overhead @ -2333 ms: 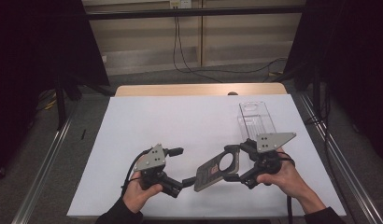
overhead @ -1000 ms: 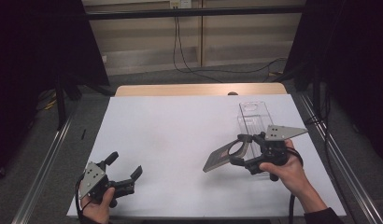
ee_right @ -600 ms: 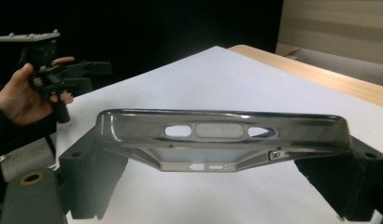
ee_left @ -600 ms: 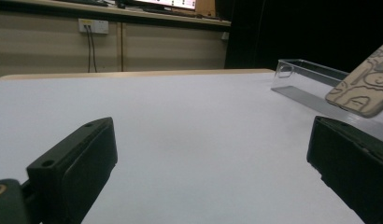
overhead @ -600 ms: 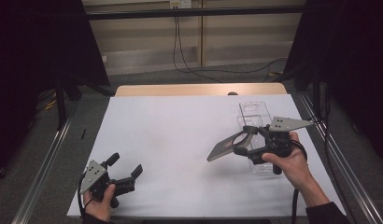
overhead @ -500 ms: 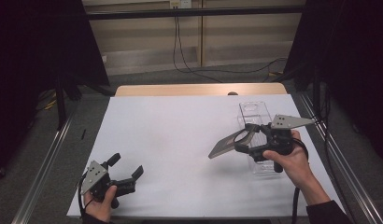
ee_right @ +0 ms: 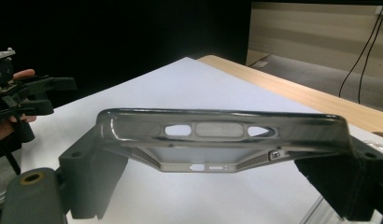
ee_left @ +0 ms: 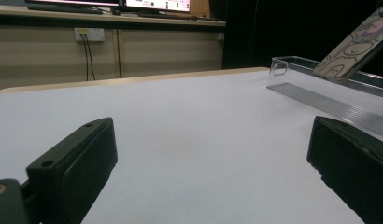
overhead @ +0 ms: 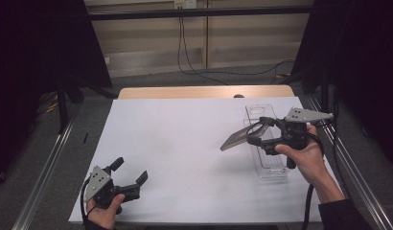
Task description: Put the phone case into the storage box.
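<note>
Vs. 2.3 s earlier, the left hand-held gripper (overhead: 129,178) had let go of the phone case (overhead: 237,137) and pulled back to the near-left corner of the table (overhead: 185,143), where it had stayed for the last sec or so. The right hand-held gripper (overhead: 260,131) had carried the case away from the centre-front, up and to the right, till it hung beside the clear tray (overhead: 269,167) at the table's right side.

The right hand-held gripper clenched the case across its width, jaws on the two long edges; the left one was released, jaws wide apart w/ nothing between, resting low at the table.

The case's long axis ran from the jaws out toward the table's left and slightly toward the person, free end tilted lower in the high view. In the right gripper view its end edge (ee_right: 217,128) faced the camera.

Case: thin, flat rectangle w/ rounded corners, smoky translucent rim w/ port and button cut-outs; doodle print on its back (ee_left: 355,46). Tray: long, narrow, clear plastic, ribbed floor. Table: matte white sheet, wood edge at the far side.
</note>
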Motion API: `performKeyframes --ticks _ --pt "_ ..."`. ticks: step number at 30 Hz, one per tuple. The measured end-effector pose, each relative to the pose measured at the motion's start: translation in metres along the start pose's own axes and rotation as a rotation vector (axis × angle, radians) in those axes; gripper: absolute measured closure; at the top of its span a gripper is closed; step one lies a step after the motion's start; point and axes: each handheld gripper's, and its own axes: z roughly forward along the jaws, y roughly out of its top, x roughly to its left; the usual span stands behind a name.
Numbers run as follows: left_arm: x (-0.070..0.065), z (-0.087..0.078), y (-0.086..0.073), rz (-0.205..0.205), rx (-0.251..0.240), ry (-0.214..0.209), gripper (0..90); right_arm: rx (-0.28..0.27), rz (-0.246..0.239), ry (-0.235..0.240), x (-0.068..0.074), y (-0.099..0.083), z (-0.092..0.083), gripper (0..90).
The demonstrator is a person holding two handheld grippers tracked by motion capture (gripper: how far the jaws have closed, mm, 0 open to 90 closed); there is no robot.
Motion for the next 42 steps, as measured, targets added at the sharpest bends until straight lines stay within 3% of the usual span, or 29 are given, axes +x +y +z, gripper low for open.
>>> performKeyframes --ticks 11,17,19,29,32,40,42 --pt "-0.001 0.000 0.001 0.006 -0.004 0.004 1.6 -0.005 0.034 -0.070 -0.011 0.012 -0.007 11.9" --pt "-0.004 0.000 0.001 0.008 0.017 -0.001 1.6 -0.007 0.037 -0.115 -0.017 0.020 -0.014 11.9" --pt "-0.004 0.001 0.001 0.024 0.020 -0.004 1.7 -0.007 0.037 -0.123 -0.019 0.023 -0.016 12.0" --pt "-0.002 0.002 -0.001 0.013 0.014 -0.012 2.6 -0.052 0.046 -0.182 -0.025 0.030 -0.022 12.0" --pt "-0.002 0.002 -0.001 0.019 0.007 0.005 2.6 -0.048 0.046 -0.204 -0.027 0.031 -0.023 11.9" --pt "-0.001 0.003 -0.001 0.036 0.018 0.000 2.6 -0.039 0.077 -0.283 -0.040 0.034 -0.025 12.0" --pt "-0.002 0.004 -0.002 0.025 0.017 -0.004 2.6 -0.031 0.076 -0.302 -0.042 0.035 -0.024 12.0"
